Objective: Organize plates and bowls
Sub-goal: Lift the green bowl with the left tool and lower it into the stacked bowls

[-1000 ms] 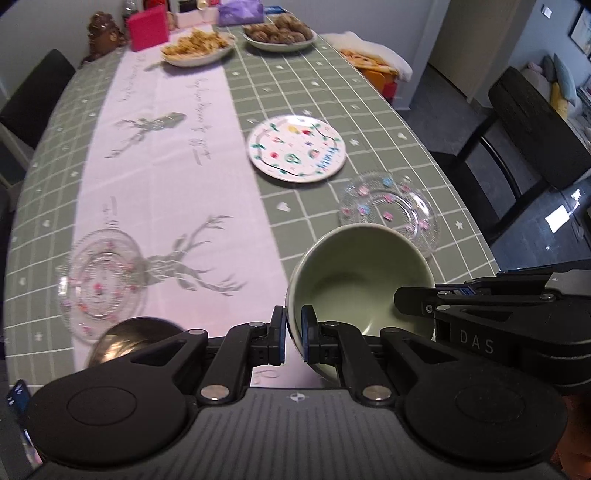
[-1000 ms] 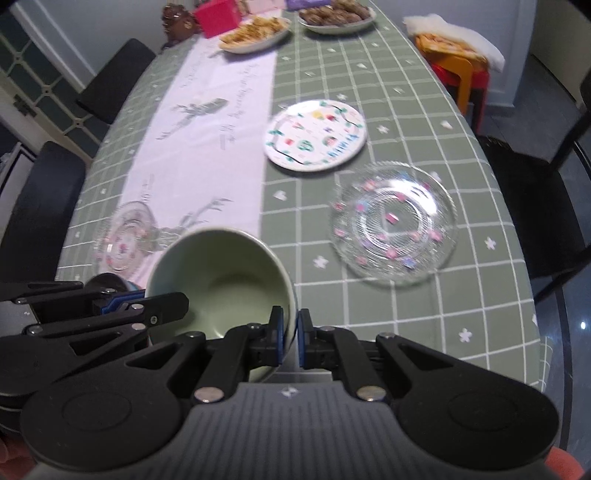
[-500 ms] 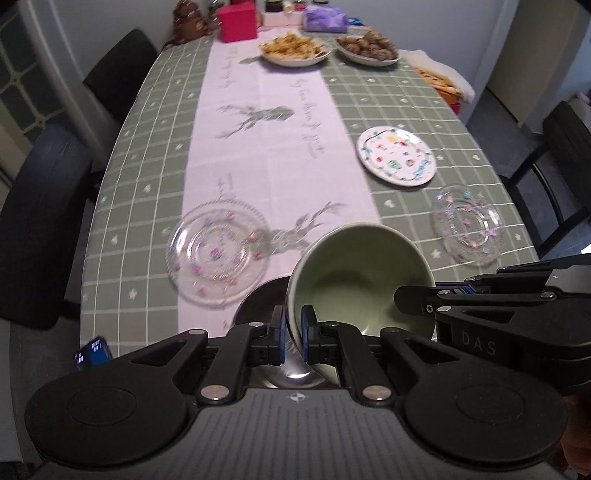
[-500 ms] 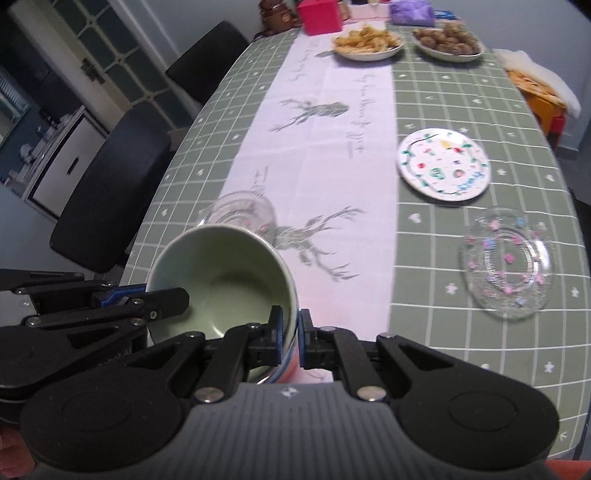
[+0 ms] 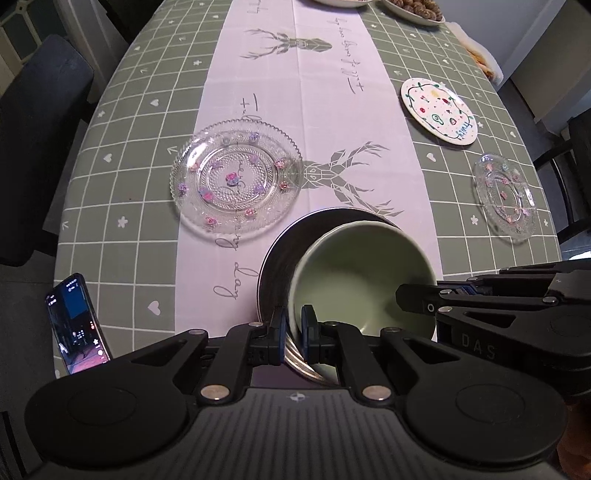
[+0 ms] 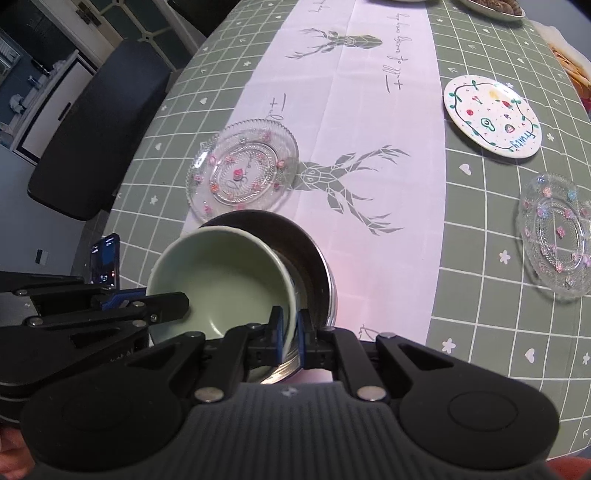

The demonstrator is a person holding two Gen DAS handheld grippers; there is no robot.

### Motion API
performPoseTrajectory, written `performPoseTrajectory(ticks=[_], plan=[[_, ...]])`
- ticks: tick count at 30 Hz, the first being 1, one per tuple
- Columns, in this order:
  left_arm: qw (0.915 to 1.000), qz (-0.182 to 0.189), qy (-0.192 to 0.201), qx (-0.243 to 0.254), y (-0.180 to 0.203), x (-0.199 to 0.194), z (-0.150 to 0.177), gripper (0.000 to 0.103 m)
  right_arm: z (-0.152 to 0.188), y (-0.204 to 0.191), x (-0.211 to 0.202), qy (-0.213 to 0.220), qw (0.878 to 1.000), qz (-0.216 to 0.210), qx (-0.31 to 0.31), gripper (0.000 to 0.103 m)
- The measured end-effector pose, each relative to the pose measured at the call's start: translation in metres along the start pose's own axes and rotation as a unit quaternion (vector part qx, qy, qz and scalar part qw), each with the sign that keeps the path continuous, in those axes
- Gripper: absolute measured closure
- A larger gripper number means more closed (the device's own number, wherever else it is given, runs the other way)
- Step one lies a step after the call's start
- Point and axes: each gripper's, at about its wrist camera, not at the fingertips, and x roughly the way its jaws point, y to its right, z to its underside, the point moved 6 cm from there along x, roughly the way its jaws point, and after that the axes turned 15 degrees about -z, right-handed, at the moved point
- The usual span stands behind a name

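Both grippers hold one pale green bowl by opposite sides of its rim. My left gripper is shut on its left rim. The right gripper is shut on the right rim of the green bowl. The bowl hangs tilted just over a steel bowl on the table; whether they touch I cannot tell. In the right wrist view the steel bowl shows behind the green one. A clear glass plate lies to the left. A second glass plate and a painted white plate lie at the right.
The table has a green checked cloth with a white deer runner. A lit phone lies at the near left edge. Dark chairs stand along the left side. Food dishes sit at the far end.
Both grippers carried the green bowl leftwards and lower. The steel bowl, earlier off to the left, now sits right under it, and the left glass plate has come nearer.
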Motion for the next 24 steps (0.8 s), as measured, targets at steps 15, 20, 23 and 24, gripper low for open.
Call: performPoseTrajectory(ticks=[15, 20, 23, 24], plan=[[0.9995, -0.017, -0.026, 0.01, 0.003, 0.024, -0.003, 0.094, -0.006, 0.007, 0.021, -0.029, 0.999, 0.011, 0.011, 0.098], [0.9993, -0.022, -0.028, 0.014, 0.005, 0.023, -0.004, 0.094, -0.009, 0.005, 0.017, -0.023, 1.0, 0.008, 0.011, 0.09], [0.9993, -0.022, -0.029, 0.011, 0.003, 0.02, -0.005, 0.093, -0.011, 0.001, 0.012, -0.018, 1.0, 0.009, 0.007, 0.086], [0.9993, -0.023, -0.026, 0.011, 0.003, 0.018, -0.006, 0.093, -0.011, -0.001, 0.011, -0.017, 1.0, 0.009, 0.004, 0.086]])
